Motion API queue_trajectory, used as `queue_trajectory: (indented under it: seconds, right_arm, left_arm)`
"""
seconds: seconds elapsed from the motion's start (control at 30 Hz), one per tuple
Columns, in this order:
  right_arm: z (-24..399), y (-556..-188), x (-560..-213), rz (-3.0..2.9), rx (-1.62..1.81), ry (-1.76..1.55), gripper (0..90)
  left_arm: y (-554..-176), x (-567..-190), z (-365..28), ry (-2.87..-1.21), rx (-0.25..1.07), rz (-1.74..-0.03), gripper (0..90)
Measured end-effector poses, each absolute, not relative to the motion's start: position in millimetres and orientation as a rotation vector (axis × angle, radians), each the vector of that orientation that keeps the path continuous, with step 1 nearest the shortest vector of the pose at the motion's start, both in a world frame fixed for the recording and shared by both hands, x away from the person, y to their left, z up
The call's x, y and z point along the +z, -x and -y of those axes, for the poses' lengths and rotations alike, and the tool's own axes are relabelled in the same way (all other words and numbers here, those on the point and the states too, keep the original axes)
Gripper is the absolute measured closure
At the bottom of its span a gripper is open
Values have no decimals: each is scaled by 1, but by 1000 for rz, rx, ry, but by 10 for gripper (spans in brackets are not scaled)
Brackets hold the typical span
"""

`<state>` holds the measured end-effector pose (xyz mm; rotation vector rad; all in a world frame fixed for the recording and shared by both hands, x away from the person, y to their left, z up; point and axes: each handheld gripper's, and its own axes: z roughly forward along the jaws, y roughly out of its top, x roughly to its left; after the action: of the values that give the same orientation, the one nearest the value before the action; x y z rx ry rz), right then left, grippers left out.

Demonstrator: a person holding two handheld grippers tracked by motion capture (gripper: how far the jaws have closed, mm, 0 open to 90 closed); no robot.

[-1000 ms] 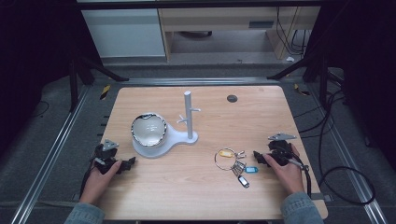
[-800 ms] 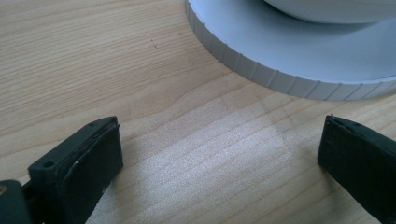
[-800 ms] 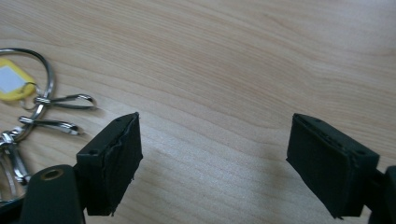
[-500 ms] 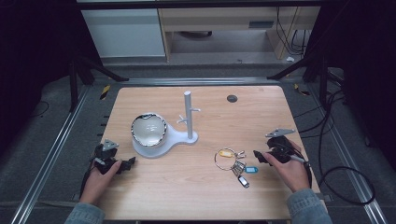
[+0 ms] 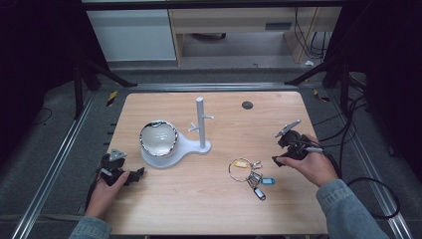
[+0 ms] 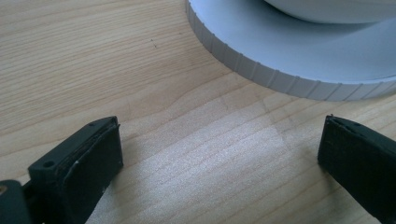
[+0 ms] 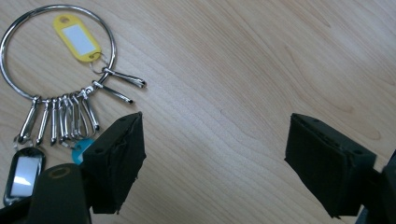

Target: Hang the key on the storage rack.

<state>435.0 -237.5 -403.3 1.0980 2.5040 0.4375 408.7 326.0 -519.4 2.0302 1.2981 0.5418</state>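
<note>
The wooden table [image 5: 209, 199] is a pale board with fine grain, smooth and bare, so anything flat on it gives the jaws little to bite under. On it, left of centre, stands the white stand [image 5: 198, 147]: a matte plastic base with a ribbed edge, an upright round post with short pegs, and a glossy bowl [image 5: 158, 138] seated in its round part.

The key ring [image 7: 56, 46] lies flat on the wood between the stand and the right gripper [image 5: 282, 149], just beside that gripper's jaws. It is a thin, shiny steel hoop carrying a yellow plastic tag [image 7: 77, 38], a fan of small metal clips [image 7: 63, 116] and two more tags (one blue, one dark) lower down.

The right gripper has its jaws spread wide and holds nothing; in its own view one jaw sits just beside the clips and the other is over bare wood. To take the ring well, I judge it should shift toward the hoop, tilt so one jaw tip slides under the wire, and close on the hoop itself rather than on the loose clips, which would swing.

The left gripper [image 5: 130, 175] rests near the stand's ribbed base, jaws wide apart and empty.
</note>
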Motion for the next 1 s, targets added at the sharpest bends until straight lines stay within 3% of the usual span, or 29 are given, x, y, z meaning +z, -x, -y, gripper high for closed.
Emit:
queue_trajectory:
  seconds: [0.57, 0.73, 0.87, 1.0]
  right_arm:
    - [207, -451, -416, -2775, 287, -850, 529]
    - [199, -454, -421, -2824, 255, -792, 558]
    - [193, -458, -426, -2887, 242, -751, 528]
    - [186, -459, -433, -2924, 223, -698, 606]
  left_arm:
    - [-409, -519, -326, -2031, 542, -1298, 0]
    - [-409, -519, -326, -2030, 542, -1299, 0]
    - [-409, -519, -326, -2030, 542, -1299, 0]
    - [-409, -519, -326, -2030, 542, -1299, 0]
